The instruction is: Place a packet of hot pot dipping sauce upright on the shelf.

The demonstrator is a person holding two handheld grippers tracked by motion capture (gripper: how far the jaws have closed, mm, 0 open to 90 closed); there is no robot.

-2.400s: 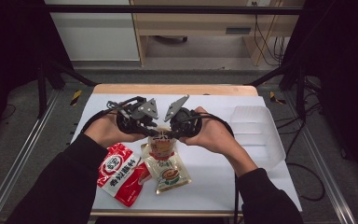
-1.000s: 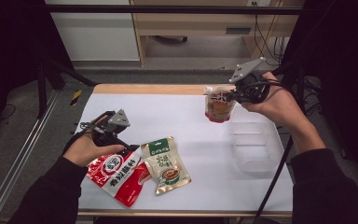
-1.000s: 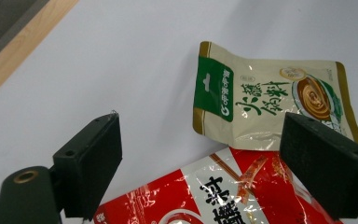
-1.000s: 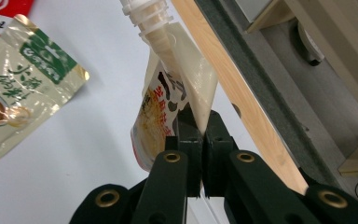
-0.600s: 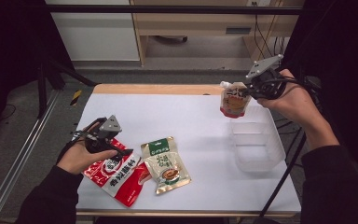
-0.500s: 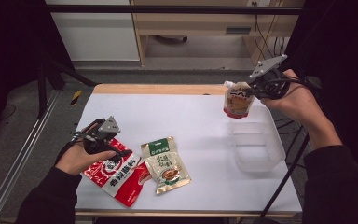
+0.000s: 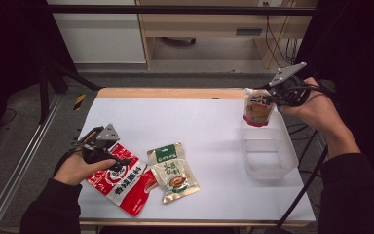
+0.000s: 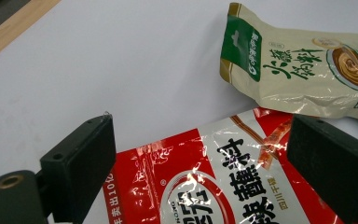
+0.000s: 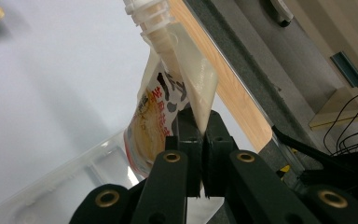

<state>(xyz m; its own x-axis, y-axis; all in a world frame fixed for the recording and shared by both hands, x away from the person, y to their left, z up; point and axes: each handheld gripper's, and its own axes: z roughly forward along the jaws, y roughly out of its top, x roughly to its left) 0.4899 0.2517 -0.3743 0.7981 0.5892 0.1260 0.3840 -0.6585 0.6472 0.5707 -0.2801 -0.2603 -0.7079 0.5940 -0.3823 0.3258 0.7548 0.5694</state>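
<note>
Pinching a spouted sauce pouch [image 7: 258, 108] by its top edge, the right gripper [image 7: 275, 94] dangles it over the clear plastic container [image 7: 269, 155]. Soft and light, it looks best held at that seam. Left gripper [image 7: 108, 155], jaws spread, hovers over the red sachet [image 8: 223, 182]; a green-topped sachet [image 7: 173, 172] lies alongside.

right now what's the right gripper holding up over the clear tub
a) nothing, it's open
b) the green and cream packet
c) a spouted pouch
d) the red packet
c: the right gripper has its jaws shut on the edge of the spouted pouch, which hangs above the clear tub; the other two packets lie flat on the table.
</note>
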